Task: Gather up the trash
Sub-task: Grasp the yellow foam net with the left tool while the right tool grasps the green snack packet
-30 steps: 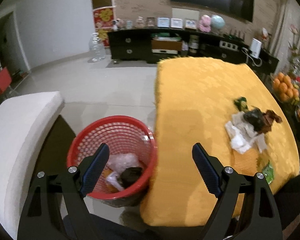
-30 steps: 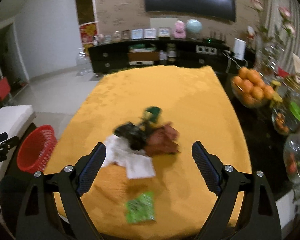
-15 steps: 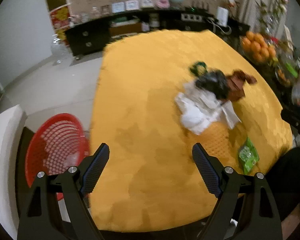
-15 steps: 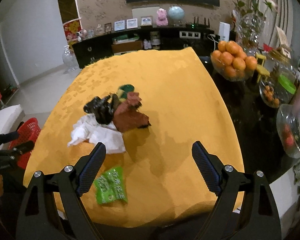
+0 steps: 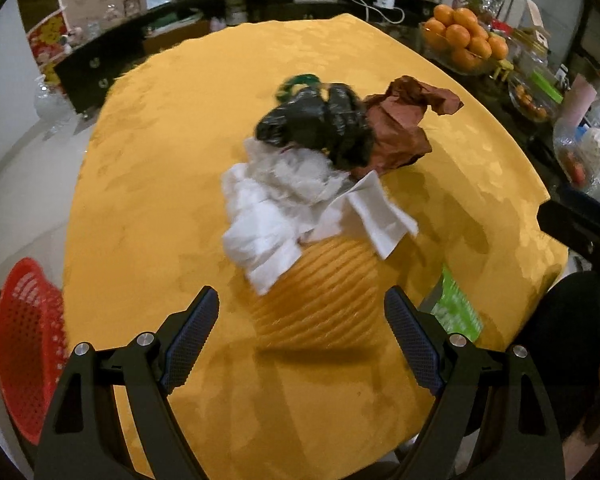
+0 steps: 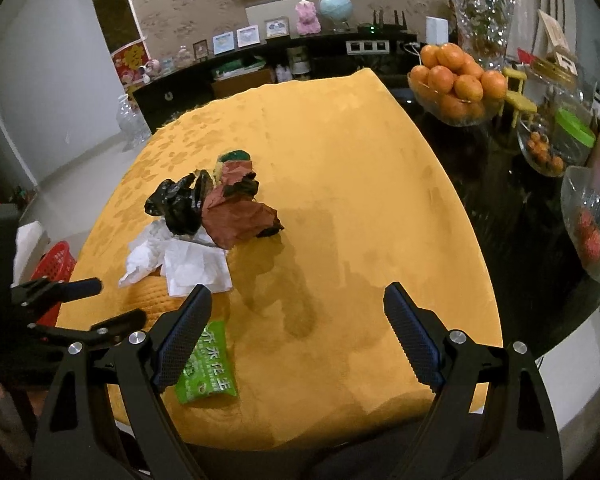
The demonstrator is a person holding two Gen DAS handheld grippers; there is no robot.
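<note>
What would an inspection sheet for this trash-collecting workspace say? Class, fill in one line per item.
Surface: yellow tablecloth over the table.
Job's things: white tissues, black bag, brown paper piled together; ribbed yellow item partly under the tissues; green packet near the front edge; red basket beside the table on the left.
Clutter: bowl of oranges, glass jars.
Grippers: left gripper open, empty; right gripper open, empty.
Cables: white cable on the sideboard.
Surroundings: sideboard, TV.
</note>
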